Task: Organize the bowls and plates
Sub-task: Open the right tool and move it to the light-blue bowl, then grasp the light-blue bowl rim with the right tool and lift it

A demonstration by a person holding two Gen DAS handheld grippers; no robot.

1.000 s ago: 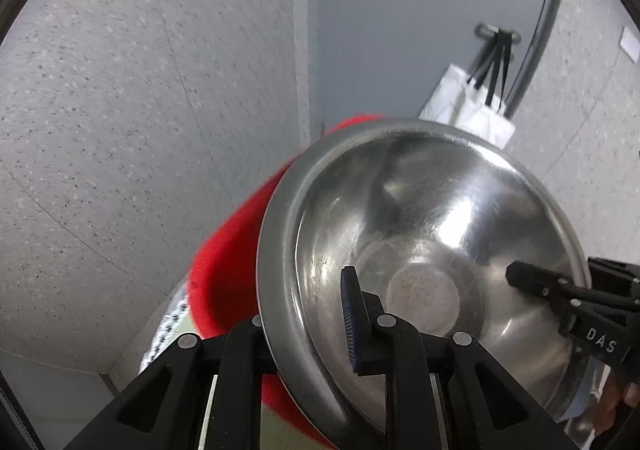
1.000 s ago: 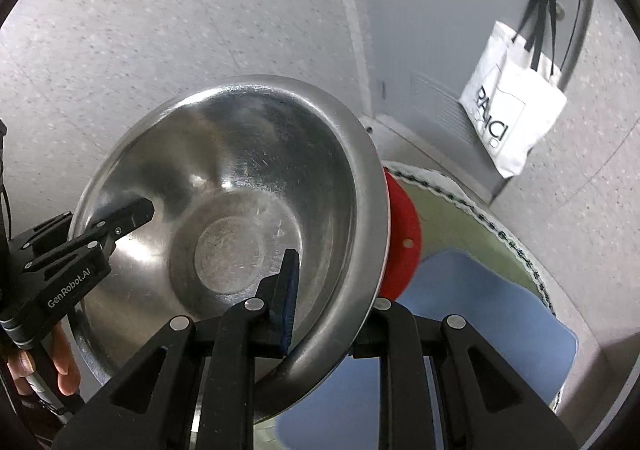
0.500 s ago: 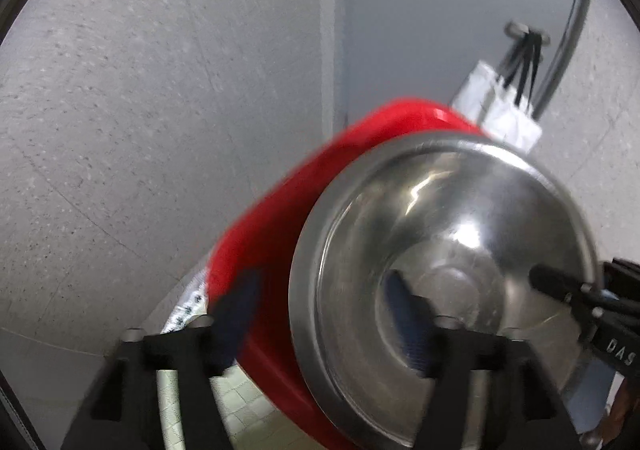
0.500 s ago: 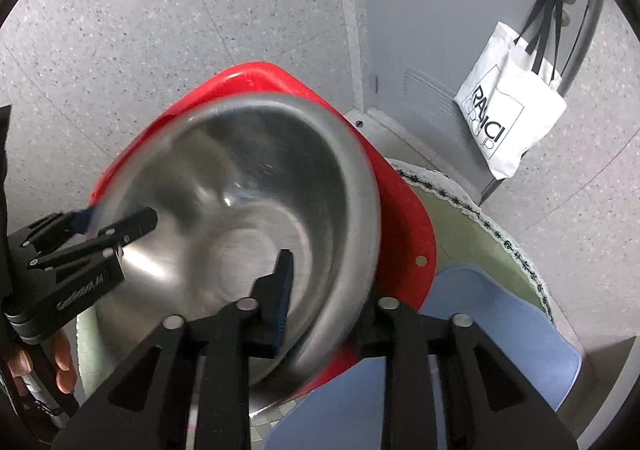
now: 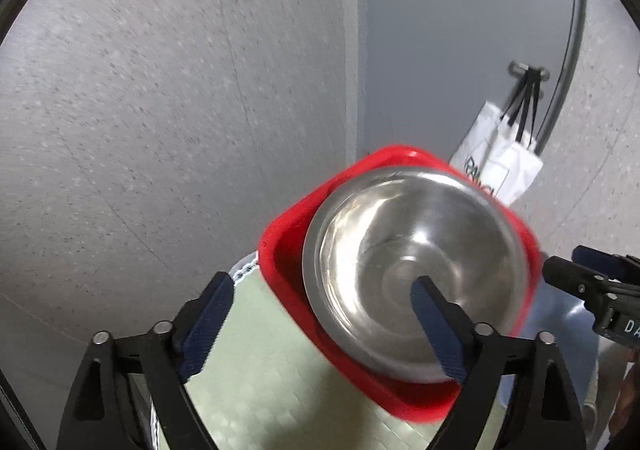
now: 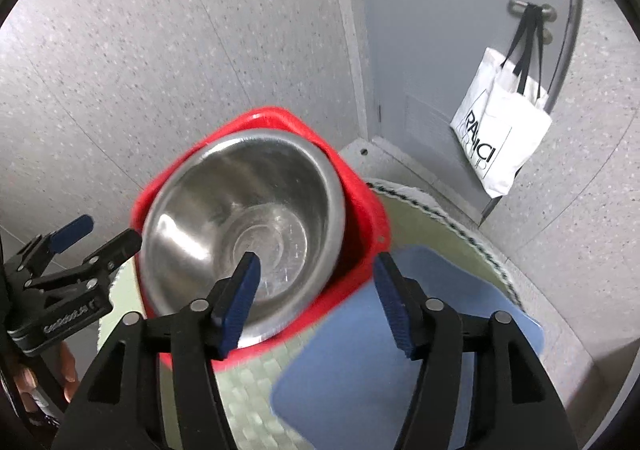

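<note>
The steel bowl (image 5: 416,274) sits mouth-up inside a red basin (image 5: 288,250) at the far edge of a round, green-checked table (image 5: 256,362). The bowl is round, so it has no long axis. It is smooth and shiny, with a flat rolled rim. The basin is glossy plastic, squarish with rounded corners. A blue mat (image 6: 360,362) lies beside the basin. A white tote (image 6: 500,130) hangs from a door handle. The left claw (image 5: 320,310) is spreading wide and pinches nothing. The right claw (image 6: 316,290) is also spreading, its blue ribbed pads clear of the bowl's rim.
</note>
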